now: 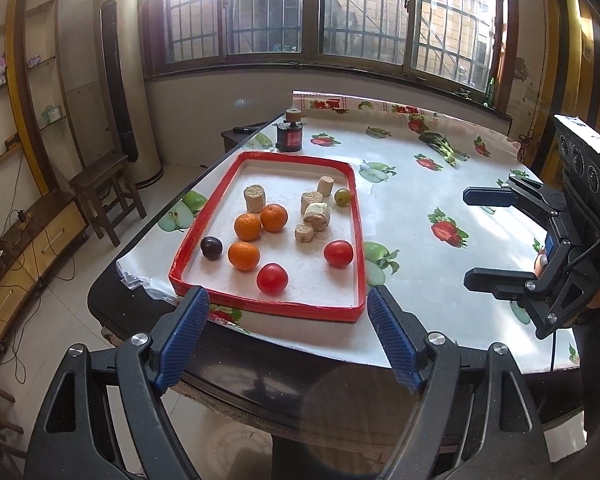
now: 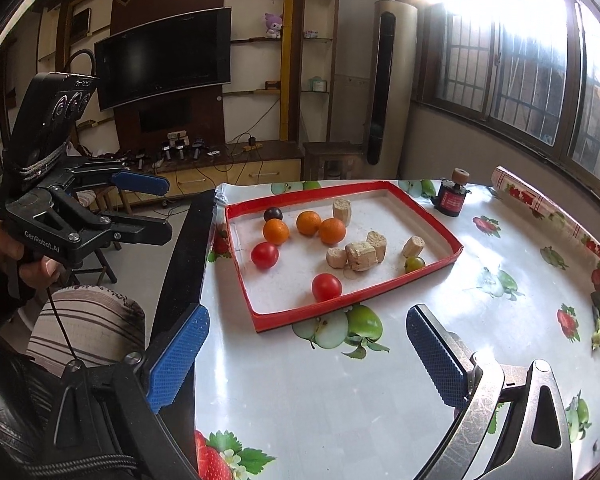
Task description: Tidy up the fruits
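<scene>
Open hand-held gripper before fruit tray

Tray rim: a low red wall all round; entry is from above.
Left of the tray: three oranges bunched together, a dark plum just beside them near the rim.
Centre right: beige cork-like chunks clustered, two of them touching, a green fruit against the right rim.
Lower part of the tray: two tomatoes well apart, bare floor between them.
Upper centre of the frame: a dark can stands beyond the tray's far rim.
Right of the frame: open tablecloth, with the right gripper spread wide above it.
</scene>
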Demonstrator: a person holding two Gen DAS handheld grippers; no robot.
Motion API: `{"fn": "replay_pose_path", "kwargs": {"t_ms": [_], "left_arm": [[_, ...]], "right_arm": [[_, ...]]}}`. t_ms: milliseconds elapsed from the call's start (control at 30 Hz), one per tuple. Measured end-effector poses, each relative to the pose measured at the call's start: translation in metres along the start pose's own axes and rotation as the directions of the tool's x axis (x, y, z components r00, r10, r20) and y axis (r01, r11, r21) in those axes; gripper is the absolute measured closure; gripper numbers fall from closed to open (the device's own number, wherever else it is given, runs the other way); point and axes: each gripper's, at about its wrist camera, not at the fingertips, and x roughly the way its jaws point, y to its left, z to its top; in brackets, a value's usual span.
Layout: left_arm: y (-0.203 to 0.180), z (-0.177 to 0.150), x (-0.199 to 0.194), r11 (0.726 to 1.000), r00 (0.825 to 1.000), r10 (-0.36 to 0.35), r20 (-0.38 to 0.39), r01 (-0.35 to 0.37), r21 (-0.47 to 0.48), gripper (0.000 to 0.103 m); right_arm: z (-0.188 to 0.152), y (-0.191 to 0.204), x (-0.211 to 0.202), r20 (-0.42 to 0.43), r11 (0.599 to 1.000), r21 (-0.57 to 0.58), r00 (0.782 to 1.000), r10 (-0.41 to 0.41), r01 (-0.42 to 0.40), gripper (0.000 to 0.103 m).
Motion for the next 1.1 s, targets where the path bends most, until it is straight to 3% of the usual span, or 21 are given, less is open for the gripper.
{"fn": "replay_pose_path", "kwargs": {"t_ms": [167, 1100], "left_arm": [[-0.001, 0.003, -0.007, 1.0, 1.0, 0.009, 0.03, -0.009, 0.002, 0.022], [-0.003, 0.002, -0.017, 1.0, 0.998, 0.01, 0.07, -0.011, 0.007, 0.022]], "right_arm": [[-0.002, 0.004, -0.012, 0.069, 0.998, -0.017, 0.996, -0.052, 0.053, 0.001], [-0.012, 0.008, -0.002, 0.042, 1.0, 0.0, 0.999, -0.006, 0.006, 0.001]]}}
